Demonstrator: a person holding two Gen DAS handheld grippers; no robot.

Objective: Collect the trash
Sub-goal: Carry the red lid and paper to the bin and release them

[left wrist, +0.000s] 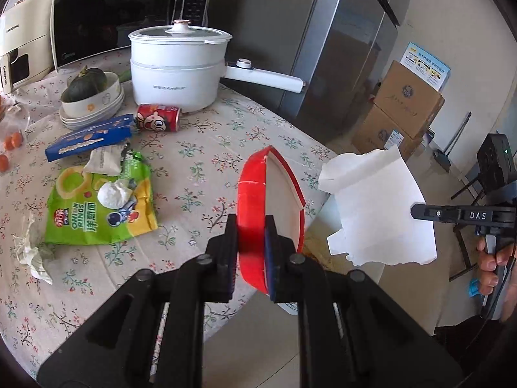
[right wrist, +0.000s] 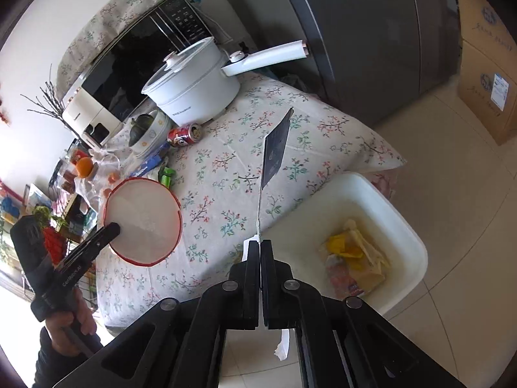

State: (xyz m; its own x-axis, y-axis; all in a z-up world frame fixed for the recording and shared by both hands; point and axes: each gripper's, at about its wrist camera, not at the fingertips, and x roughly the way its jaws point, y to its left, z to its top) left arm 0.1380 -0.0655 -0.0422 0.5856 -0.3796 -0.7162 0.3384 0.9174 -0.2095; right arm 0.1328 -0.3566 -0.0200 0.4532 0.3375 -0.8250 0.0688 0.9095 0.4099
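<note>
My left gripper [left wrist: 250, 226] is shut on a red-rimmed paper bowl [left wrist: 258, 200], held edge-on above the table's corner; the bowl also shows in the right wrist view [right wrist: 142, 220]. My right gripper [right wrist: 260, 245] is shut on a flat paper wrapper [right wrist: 274, 148], white on one side [left wrist: 378, 207] and dark on the other, held above the table edge beside a white trash bin [right wrist: 410, 236] that holds yellow wrappers. On the table lie a green onion-rings bag [left wrist: 97, 203], a red can [left wrist: 158, 118], a blue box [left wrist: 87, 137] and crumpled tissues [left wrist: 32, 252].
A white electric pot [left wrist: 177, 68] with a long handle, a bowl stack with a green squash [left wrist: 90, 97] and a microwave [left wrist: 113, 16] stand at the back. A grey fridge [left wrist: 339, 48] and cardboard boxes [left wrist: 400, 110] stand beyond the floral-clothed table [left wrist: 200, 161].
</note>
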